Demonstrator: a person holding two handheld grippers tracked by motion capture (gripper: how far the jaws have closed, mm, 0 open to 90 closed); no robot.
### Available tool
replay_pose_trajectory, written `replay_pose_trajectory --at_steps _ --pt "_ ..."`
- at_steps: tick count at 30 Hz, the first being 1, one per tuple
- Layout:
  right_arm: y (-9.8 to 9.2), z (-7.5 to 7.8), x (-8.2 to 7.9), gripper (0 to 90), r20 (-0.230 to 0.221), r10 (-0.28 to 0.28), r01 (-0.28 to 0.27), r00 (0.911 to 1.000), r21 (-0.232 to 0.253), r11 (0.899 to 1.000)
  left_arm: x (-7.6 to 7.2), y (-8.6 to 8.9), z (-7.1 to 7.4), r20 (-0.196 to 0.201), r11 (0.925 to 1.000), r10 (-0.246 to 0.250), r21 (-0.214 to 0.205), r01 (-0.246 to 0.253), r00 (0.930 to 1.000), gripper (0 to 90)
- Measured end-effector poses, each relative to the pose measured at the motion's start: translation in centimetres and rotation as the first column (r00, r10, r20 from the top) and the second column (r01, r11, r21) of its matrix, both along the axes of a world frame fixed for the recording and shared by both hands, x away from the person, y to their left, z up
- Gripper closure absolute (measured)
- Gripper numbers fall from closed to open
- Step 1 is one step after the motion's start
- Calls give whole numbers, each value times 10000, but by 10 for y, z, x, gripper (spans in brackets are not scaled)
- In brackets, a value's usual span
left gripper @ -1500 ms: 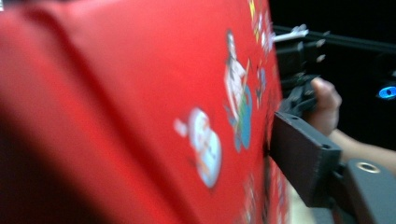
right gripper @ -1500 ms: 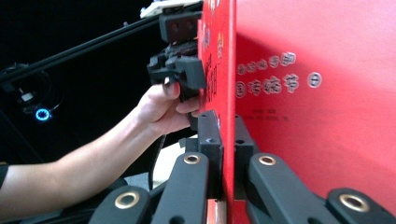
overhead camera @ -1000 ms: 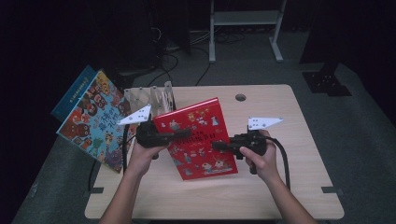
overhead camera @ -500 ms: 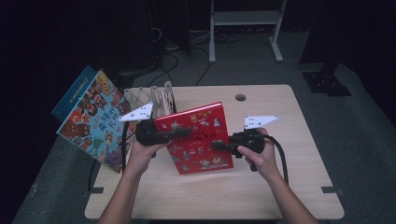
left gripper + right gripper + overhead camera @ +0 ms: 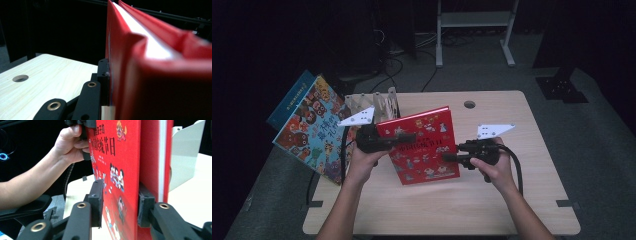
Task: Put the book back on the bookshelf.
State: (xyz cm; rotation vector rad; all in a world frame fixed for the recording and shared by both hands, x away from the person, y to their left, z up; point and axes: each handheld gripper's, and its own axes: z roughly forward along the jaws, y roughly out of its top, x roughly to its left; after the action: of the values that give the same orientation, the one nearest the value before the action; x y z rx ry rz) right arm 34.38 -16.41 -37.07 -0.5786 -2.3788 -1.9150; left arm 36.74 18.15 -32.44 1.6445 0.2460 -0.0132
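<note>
A red picture book (image 5: pixel 422 145) is held tilted up off the light wooden table (image 5: pixel 512 200). My left gripper (image 5: pixel 409 137) is shut on its left edge; its jaws have just been closing, and the one pad that shows (image 5: pixel 105 72) presses flat on the red cover (image 5: pixel 160 75). My right gripper (image 5: pixel 448 153) is at the book's right edge. Its jaws have just been opening and now stand apart on either side of the book (image 5: pixel 117 170), open around it (image 5: pixel 121 197). The hand with the left gripper (image 5: pixel 67 145) grips the far end.
A blue book with colourful faces (image 5: pixel 309 130) leans at the table's left edge. A pale slatted book rack (image 5: pixel 372 105) stands behind the left gripper, its panel (image 5: pixel 185 157) just past the red book. A round hole (image 5: pixel 469 104) marks the tabletop's back.
The right gripper's jaws have spread wider around the book's edge. The book stands a little steeper. Both hands have hardly moved.
</note>
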Motion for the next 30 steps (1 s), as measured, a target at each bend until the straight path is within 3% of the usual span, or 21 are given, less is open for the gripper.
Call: replay_pose_trajectory --at_steps 9,15,19,26,30 --pt "-20 -1 3 556 86 -966 968 9953 -311 9948 0 15 2 -8 9968 785 -163 -786 9969 795" --pt "-32 -9 6 466 375 -2133 2160 9763 -985 9714 -2 25 3 8 9938 1075 -301 -1075 9942 795" --pt "-41 -17 9 407 846 -2953 3058 9516 -1707 9366 -6 31 4 78 9902 1393 -144 -1391 9902 794" --pt "-58 -35 15 331 923 -4069 4169 9088 -2422 8761 -9 43 4 52 9803 1971 79 -1972 9804 794" --pt "-71 -50 19 315 920 -4842 4886 8701 -2898 8230 -14 55 7 54 9731 2301 107 -2301 9732 794"
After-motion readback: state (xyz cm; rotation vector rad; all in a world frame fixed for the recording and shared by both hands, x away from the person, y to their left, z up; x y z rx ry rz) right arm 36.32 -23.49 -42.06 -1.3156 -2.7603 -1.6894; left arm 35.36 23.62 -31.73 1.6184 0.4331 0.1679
